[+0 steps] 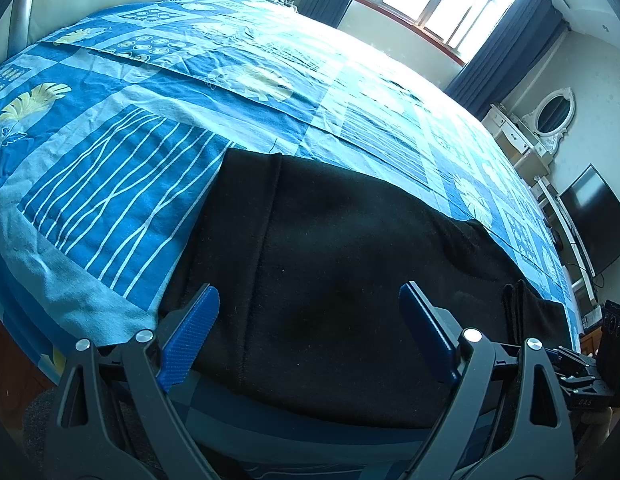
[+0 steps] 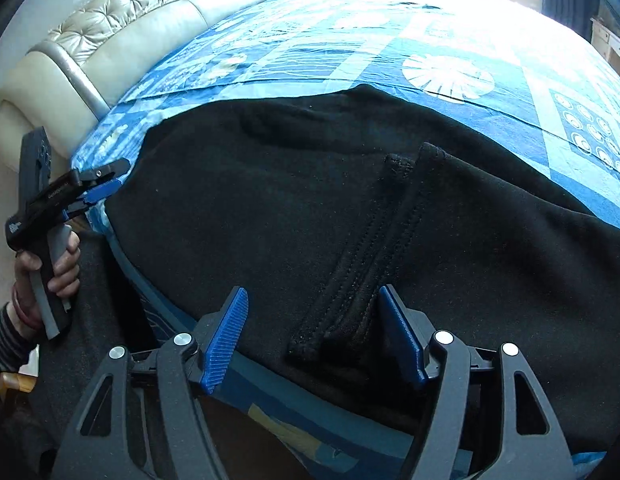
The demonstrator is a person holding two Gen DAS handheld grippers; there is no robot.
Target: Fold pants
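Tufted headboard (image 2: 122, 12) only right-wrist view

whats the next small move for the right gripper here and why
Probably lift the right gripper clear and go for a fresh edge. Its jaws stand open around the stitched hems of the black pants without pressing them, and the pants lie folded flat on the blue bedsheet. The left gripper is open too.

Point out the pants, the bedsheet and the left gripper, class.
pants (image 1: 329, 264): left wrist view, on the flat black middle.
bedsheet (image 1: 122, 168): left wrist view, on the white-lined blue panel.
left gripper (image 2: 106, 188): right wrist view, between its blue fingertips at the pants' edge.
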